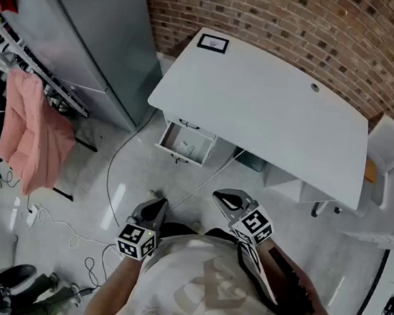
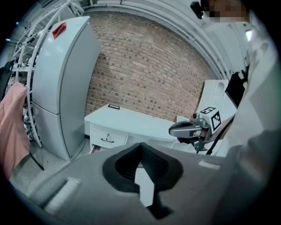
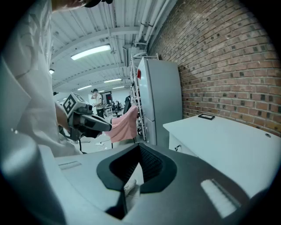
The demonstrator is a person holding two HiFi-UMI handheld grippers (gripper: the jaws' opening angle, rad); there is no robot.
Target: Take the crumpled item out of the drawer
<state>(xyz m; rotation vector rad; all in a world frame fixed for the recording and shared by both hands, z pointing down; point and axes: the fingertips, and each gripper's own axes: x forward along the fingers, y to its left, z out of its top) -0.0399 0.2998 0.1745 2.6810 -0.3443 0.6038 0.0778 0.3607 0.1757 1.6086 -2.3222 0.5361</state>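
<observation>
The left gripper (image 2: 140,146) and the right gripper (image 3: 139,147) both have their jaws closed together, with nothing between them. Well ahead of the 2 grippers, under the desk (image 1: 261,104), the drawer (image 1: 180,155) stands open (the item (image 1: 189,147) inside is only a faint pale patch).

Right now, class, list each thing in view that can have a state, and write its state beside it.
Lower drawer: pulled open.
Upper drawer: closed.
Grey fridge: doors closed.
Pink garment: hanging up.
Left hand-held gripper: shut, nothing held.
Right hand-held gripper: shut, nothing held.
</observation>
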